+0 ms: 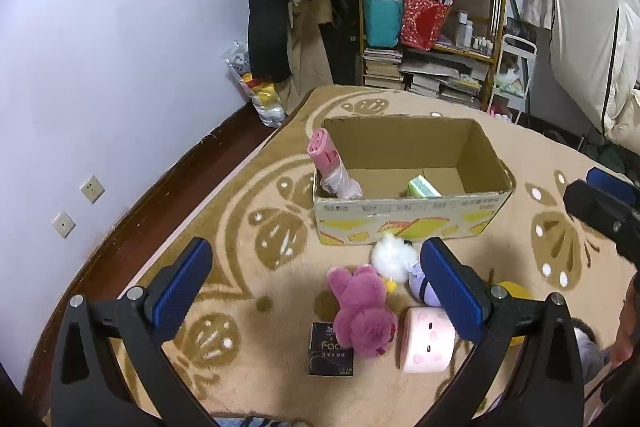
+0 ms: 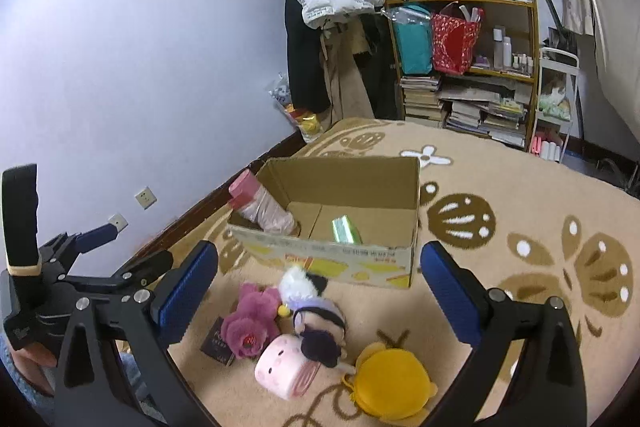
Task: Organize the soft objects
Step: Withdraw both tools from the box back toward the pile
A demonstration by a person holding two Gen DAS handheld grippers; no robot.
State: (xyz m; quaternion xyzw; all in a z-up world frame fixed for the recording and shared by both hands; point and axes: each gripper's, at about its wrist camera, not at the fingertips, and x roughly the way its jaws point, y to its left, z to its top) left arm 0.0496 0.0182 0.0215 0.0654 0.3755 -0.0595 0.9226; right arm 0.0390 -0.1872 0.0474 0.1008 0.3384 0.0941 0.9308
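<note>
Your left claw (image 1: 316, 281) and right claw (image 2: 320, 291) both gape, released, above the rug (image 1: 540, 163); the purple plush (image 1: 362, 311), pink plush (image 1: 426, 341) and what may be a doll (image 2: 320, 327) lie near the cardboard box (image 1: 408, 223).

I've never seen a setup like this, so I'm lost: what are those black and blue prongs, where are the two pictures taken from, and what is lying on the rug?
No robot here: a person holds two hand-held grippers, each with a camera looking along its blue-padded jaws. One picture is from the left gripper, the other from the right gripper. Both stand open and hold nothing. On the patterned rug sits an open cardboard box with a pink roll and a green packet inside. In front lie soft toys: a purple plush, a pink pig-faced cushion, a yellow plush, a white fluffy toy, and a dark tissue pack.
</note>
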